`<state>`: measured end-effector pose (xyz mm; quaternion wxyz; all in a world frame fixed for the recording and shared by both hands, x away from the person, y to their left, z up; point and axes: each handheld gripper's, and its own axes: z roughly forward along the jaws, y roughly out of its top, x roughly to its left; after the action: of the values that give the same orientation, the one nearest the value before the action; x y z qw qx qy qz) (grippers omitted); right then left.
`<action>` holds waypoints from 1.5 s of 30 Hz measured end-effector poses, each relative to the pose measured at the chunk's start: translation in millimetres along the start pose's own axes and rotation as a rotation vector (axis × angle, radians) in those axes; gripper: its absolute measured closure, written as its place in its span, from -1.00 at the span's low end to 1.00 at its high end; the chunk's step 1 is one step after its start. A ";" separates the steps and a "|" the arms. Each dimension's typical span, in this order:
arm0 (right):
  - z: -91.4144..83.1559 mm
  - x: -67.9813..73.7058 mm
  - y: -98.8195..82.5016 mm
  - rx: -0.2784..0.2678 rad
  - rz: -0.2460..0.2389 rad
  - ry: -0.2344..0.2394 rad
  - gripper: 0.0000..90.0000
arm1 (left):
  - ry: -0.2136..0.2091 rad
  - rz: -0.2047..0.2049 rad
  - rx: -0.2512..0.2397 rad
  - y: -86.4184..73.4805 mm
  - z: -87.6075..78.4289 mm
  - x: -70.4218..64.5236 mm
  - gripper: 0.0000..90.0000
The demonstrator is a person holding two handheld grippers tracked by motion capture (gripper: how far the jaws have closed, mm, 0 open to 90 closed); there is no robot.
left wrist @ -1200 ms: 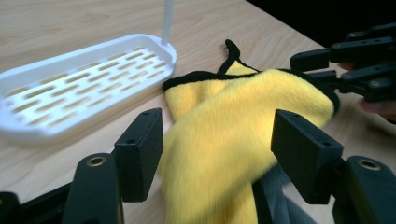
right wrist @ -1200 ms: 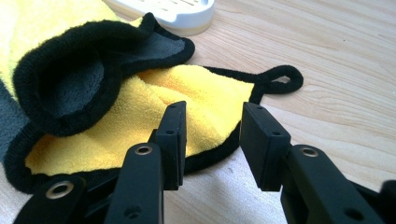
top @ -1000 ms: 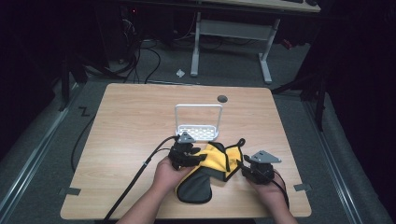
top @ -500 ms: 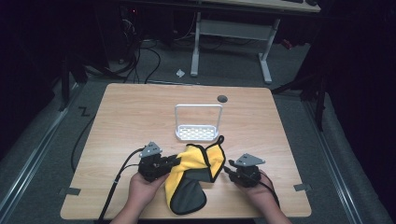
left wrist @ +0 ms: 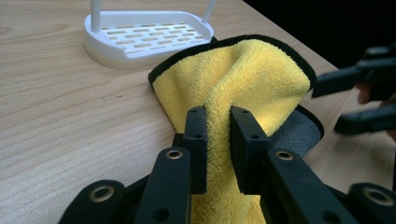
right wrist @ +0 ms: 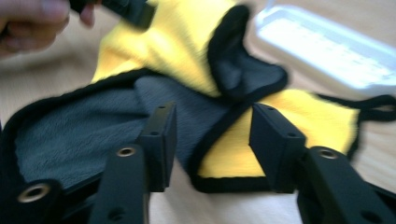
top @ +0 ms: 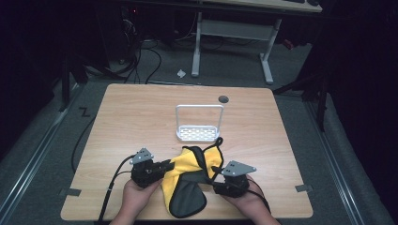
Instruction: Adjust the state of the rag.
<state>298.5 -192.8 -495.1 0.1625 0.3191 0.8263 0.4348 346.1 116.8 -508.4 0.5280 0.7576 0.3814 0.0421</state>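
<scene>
Yellow-and-grey microfibre cloth (top: 187, 180), rumpled on wooden worktop (top: 141, 117) near white rack (top: 199, 133): left gripper (left wrist: 217, 140) fingers pinching a yellow fold, right gripper (right wrist: 212, 144) fingers just spread, corner released—likely regrasp pending.

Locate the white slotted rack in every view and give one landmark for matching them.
High view: white slotted rack at table centre, beyond the yellow and grey cloth.
Left gripper view: top left, behind the cloth.
Right gripper view: top right, blurred.
Shared landmark: the cloth's black-trimmed edge nearest the rack.
</scene>
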 end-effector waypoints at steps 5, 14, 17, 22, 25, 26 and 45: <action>25.5 4.8 -6.4 0.117 -0.028 0.004 0.56 | -0.004 -0.001 -0.005 -1.7 -4.7 0.5 0.73; 2.0 -18.0 -4.7 0.072 -0.044 -0.184 0.85 | -0.028 0.006 0.013 -14.3 -32.0 3.3 0.84; -5.4 -36.9 -8.2 0.058 0.005 -0.256 0.84 | -0.062 0.020 0.068 -25.3 -31.4 -3.8 0.88; -5.6 -45.2 -10.9 0.054 0.037 -0.287 0.74 | -0.037 0.025 0.121 -42.3 -31.0 -4.1 0.71; -6.9 -47.3 -11.2 0.040 0.056 -0.269 0.42 | 0.011 -0.021 0.059 -37.4 -41.2 7.3 0.56; -9.4 -46.7 -10.2 0.032 0.061 -0.271 0.37 | 0.017 -0.033 0.041 -35.4 -43.3 9.5 0.51; 4.3 -9.7 -19.0 0.174 -0.005 -0.086 0.66 | 0.122 0.121 0.177 35.9 51.9 9.3 0.51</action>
<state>300.7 -204.6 -513.2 0.1706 0.3481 0.8540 0.3470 396.0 77.3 -504.4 0.4313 0.8189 0.3687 0.0857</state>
